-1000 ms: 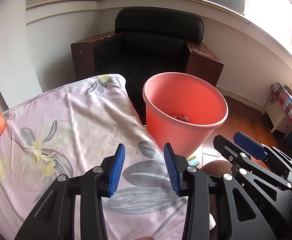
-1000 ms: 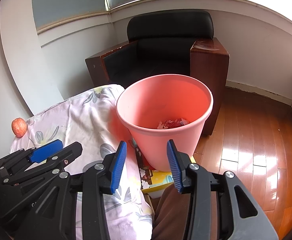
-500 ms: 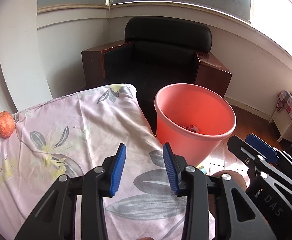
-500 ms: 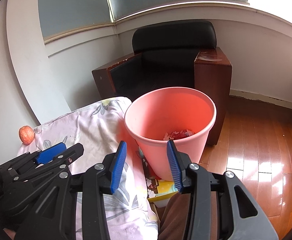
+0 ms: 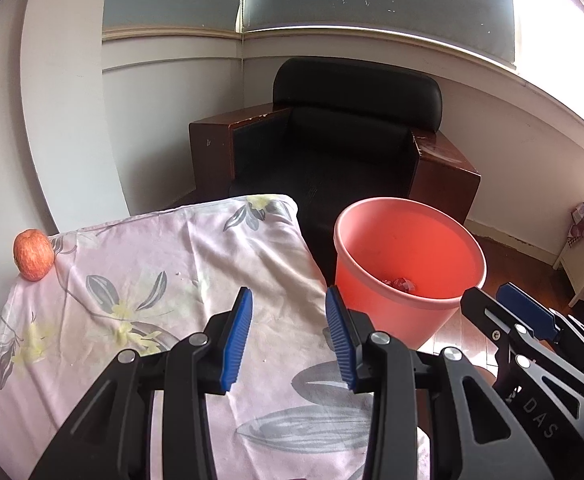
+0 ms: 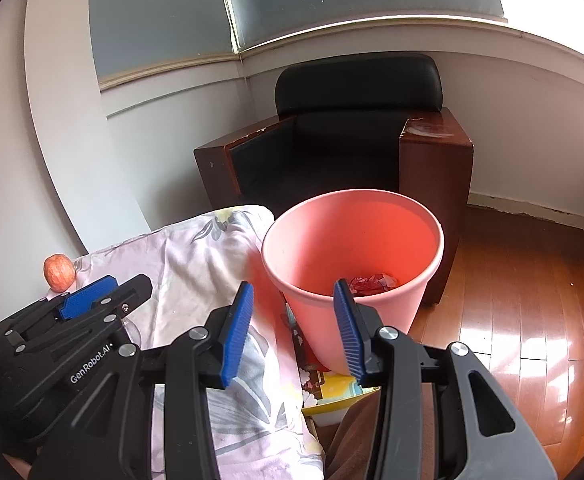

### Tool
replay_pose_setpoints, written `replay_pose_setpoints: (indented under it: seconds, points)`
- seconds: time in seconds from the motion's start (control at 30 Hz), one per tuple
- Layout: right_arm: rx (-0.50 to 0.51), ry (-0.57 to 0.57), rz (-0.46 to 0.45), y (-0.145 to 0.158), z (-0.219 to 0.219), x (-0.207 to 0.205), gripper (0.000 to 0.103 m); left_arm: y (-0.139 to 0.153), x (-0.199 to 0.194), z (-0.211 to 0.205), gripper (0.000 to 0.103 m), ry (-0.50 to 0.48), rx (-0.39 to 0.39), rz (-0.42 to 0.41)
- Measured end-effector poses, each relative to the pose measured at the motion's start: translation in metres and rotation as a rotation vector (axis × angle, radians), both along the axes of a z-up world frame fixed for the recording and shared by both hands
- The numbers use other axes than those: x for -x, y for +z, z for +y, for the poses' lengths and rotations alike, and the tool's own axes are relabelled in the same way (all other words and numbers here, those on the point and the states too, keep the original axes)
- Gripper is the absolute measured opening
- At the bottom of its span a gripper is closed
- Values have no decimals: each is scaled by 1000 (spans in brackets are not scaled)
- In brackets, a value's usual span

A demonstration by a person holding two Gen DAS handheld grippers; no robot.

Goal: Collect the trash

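Observation:
A salmon-pink plastic bin (image 5: 408, 256) (image 6: 352, 240) stands on the floor beside the table's right edge. Crumpled red wrappers (image 5: 400, 283) (image 6: 372, 282) lie at its bottom. My left gripper (image 5: 287, 308) hovers over the floral cloth, open, with nothing between its blue pads. My right gripper (image 6: 294, 304) is held in front of the bin's near rim, also open and holding nothing. Each gripper shows in the other's view: the right gripper (image 5: 524, 316) at lower right, the left gripper (image 6: 91, 300) at lower left.
The table under a pink floral cloth (image 5: 151, 280) (image 6: 195, 256) carries a red apple (image 5: 32, 255) (image 6: 58, 267) at its far left corner. A black armchair (image 5: 348, 152) with wooden sides stands behind the bin. A yellow box (image 6: 340, 388) lies by the bin's base on the wooden floor (image 6: 532, 300).
Both views have tipped upward, so the bin, table and apple sit lower in frame and more wall and window show. Both grippers stay open with nothing in them.

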State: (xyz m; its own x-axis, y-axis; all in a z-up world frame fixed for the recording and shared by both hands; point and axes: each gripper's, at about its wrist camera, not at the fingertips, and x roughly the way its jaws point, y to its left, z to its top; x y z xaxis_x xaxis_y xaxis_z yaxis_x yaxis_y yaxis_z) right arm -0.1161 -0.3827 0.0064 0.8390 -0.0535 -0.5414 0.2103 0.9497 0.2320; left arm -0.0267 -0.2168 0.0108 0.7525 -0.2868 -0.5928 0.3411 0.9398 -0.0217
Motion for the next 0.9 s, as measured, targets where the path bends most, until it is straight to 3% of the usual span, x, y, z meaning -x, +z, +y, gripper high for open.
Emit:
replay_pose_setpoints:
  seconds: [0.9]
  points:
    - [-2,37,-8,1,10,-12,42,3,-4,7,38,39,-4,-15]
